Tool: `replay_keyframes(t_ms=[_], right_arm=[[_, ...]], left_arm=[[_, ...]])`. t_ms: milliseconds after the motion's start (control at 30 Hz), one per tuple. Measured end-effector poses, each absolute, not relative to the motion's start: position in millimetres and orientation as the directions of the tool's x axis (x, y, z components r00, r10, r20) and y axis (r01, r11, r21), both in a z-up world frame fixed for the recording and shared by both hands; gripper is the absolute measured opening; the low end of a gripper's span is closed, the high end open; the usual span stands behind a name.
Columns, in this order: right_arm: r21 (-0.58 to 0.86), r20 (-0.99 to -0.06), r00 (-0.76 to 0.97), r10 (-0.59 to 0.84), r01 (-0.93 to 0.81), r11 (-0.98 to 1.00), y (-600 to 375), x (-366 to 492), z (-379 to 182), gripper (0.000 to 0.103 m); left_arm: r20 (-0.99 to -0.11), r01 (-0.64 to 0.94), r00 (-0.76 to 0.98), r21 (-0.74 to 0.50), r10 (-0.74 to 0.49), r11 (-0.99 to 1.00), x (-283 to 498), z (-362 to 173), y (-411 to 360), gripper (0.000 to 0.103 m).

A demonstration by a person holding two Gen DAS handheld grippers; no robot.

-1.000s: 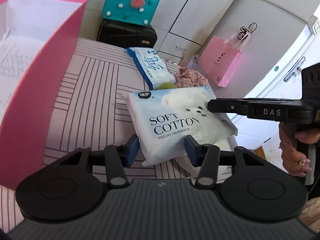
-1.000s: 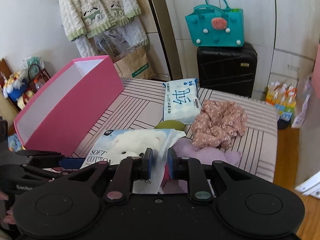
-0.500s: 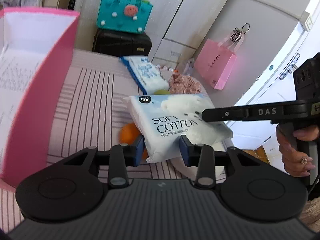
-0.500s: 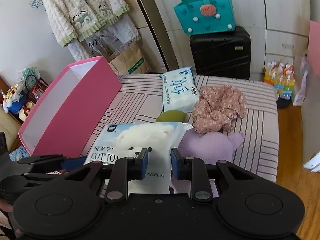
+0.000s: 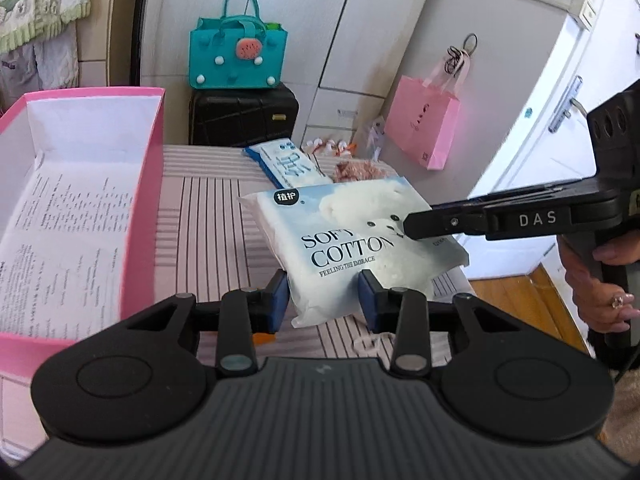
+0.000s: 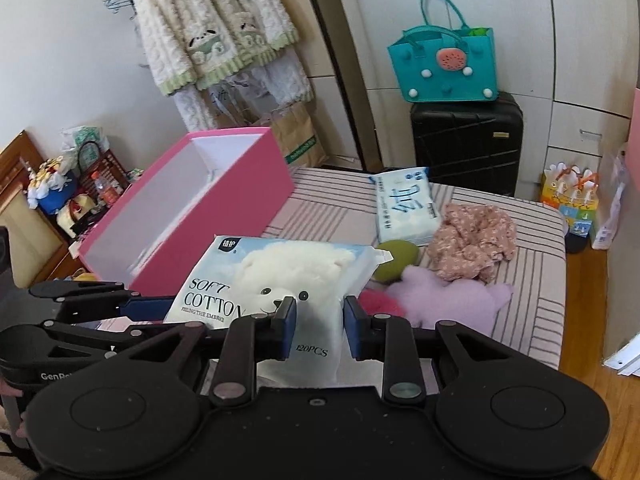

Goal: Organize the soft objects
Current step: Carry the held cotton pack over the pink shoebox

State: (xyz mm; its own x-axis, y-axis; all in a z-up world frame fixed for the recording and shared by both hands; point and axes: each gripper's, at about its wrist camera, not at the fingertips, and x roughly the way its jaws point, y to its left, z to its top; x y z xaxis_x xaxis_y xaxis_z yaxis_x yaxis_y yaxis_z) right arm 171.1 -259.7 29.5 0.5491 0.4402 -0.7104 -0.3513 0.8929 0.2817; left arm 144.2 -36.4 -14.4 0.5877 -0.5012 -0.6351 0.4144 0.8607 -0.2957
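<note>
Both grippers hold one pale blue "Soft Cotton" tissue pack (image 5: 360,236) with a white bear print, lifted above the striped table. My left gripper (image 5: 323,295) is shut on its near end. My right gripper (image 6: 320,316) is shut on its other end (image 6: 280,280) and shows from the side in the left wrist view (image 5: 416,227). The open pink box (image 5: 144,184) stands to the left, also in the right wrist view (image 6: 224,200). On the table lie a second tissue pack (image 6: 404,208), a floral cloth (image 6: 476,236), a lilac plush (image 6: 452,296) and a green ball (image 6: 396,258).
The striped table (image 6: 532,280) ends at the right over a wooden floor. A black suitcase (image 6: 468,140) with a teal bag (image 6: 444,68) stands behind it. A pink paper bag (image 5: 424,128) hangs on the cupboard. Printed paper lines the pink box (image 5: 68,240).
Both grippers have lifted the tissue pack higher off the table and carried it leftward toward the pink box. More of the box's inside now shows.
</note>
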Motion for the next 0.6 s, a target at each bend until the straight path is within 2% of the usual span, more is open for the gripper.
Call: replay_keyframes(t_ms=[600], right_arm=[[0.265,-0.728,0.464,0.505,-0.488,0.832,-196,120,48,0.034]], left_arm=[[-0.694,0.416,0.537,-0.276,-0.479,0.867,86,12,22,0.036]])
